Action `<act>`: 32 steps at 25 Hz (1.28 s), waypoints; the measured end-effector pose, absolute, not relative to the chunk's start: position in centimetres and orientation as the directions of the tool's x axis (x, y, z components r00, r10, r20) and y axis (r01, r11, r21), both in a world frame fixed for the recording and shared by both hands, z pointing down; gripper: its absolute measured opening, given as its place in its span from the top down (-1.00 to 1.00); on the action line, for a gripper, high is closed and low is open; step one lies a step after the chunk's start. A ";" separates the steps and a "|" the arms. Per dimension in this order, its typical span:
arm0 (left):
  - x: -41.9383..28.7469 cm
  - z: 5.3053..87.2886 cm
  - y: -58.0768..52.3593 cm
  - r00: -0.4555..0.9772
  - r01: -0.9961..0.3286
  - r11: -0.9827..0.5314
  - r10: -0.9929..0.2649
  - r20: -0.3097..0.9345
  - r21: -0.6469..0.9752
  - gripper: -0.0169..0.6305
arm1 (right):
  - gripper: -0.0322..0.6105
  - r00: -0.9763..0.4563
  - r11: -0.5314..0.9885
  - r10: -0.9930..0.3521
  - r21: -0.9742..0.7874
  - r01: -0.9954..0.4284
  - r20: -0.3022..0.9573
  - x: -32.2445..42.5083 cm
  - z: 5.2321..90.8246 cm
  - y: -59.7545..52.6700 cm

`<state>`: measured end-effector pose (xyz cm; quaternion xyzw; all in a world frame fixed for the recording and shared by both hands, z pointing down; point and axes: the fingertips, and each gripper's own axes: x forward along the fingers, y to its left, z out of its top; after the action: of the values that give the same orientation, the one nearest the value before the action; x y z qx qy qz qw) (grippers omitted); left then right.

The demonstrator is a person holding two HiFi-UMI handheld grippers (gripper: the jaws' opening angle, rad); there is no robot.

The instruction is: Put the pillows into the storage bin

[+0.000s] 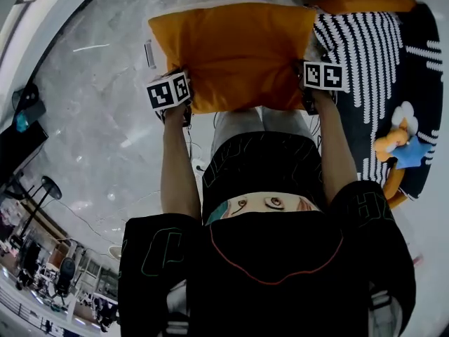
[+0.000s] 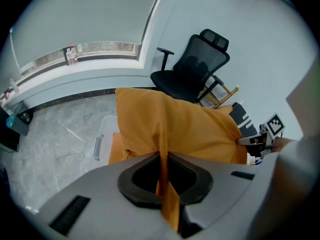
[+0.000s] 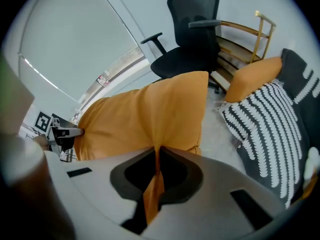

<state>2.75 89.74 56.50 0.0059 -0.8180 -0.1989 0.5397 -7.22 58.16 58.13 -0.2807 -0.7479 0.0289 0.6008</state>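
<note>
One pillow (image 1: 235,51) in left gripper (image 2: 162,156), right gripper (image 3: 156,160)

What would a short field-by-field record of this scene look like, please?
held item: orange pillow, held up between both grippers
left gripper: shut on fabric at the pillow's left edge
right gripper: shut on fabric at the pillow's right edge
storage bin: clear plastic bin on the floor, mostly hidden behind the pillow
other pillows: second orange pillow and black-and-white pillow, on the person's right
background: black office chair
</note>
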 end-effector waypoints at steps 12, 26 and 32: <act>3.0 58.0 95.9 -0.387 0.266 0.915 -0.186 0.903 0.302 0.86 | 0.85 -0.070 0.819 0.460 -0.392 0.419 0.885 -8.7 58.6 64.5; 1.3 59.2 100.1 -0.424 0.368 0.913 -0.002 0.906 0.174 0.97 | 0.58 -0.165 0.874 0.356 -0.265 0.408 0.920 -8.9 58.7 67.0; 0.0 58.0 96.0 -0.525 0.251 0.905 -0.172 0.834 0.344 0.96 | 0.62 -0.166 0.884 0.391 -0.320 0.342 0.905 -7.3 58.8 65.2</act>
<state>0.04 95.96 58.03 -0.0234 -0.8458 -0.2170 0.4868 -7.31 65.20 58.81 -0.2402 -0.7631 0.0207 0.5996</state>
